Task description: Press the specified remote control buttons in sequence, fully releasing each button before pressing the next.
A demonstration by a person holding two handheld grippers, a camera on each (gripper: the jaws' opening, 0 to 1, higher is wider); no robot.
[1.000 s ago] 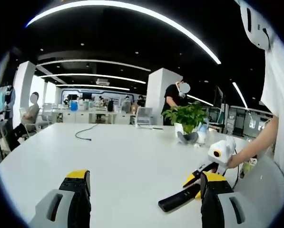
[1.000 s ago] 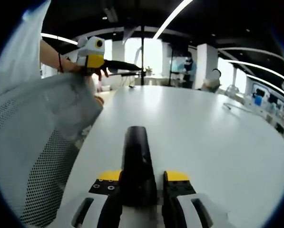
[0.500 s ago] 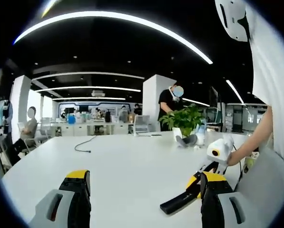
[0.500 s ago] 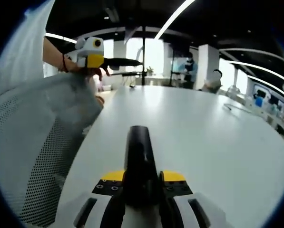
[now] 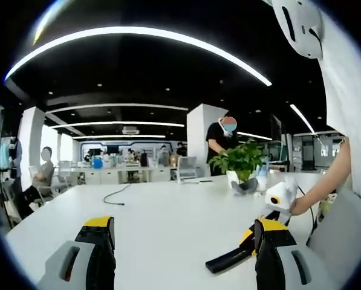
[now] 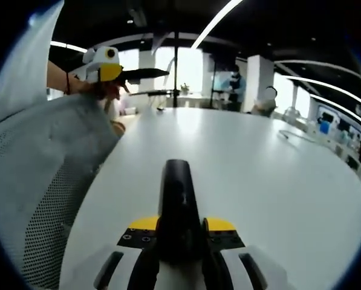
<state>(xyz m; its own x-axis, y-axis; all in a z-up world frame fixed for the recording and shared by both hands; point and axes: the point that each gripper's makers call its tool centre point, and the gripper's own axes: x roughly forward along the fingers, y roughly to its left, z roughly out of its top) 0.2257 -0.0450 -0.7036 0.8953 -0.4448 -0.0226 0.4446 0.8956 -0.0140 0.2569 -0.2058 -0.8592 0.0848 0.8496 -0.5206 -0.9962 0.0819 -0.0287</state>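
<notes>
Remote (image 6: 177,205) | clenched in my right gripper (image 6: 179,238) fingers, steadied above desk (image 6: 259,169) | left gripper (image 5: 177,254) fingers released, free for pressing

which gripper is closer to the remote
Right. The right gripper is clamped on the remote; the left gripper is open, beside it.

1. The left gripper (image 5: 183,257) is seen with its yellow-tipped jaws spread wide apart, nothing held between them, above a white table (image 5: 168,211).
2. A black remote control (image 5: 231,260) is gripped by the right gripper (image 5: 259,226), just beside the right-hand jaw.
3. A potted plant (image 5: 240,162) is placed further back on the table, with a dark cable (image 5: 115,194) lying well apart from it.
</notes>
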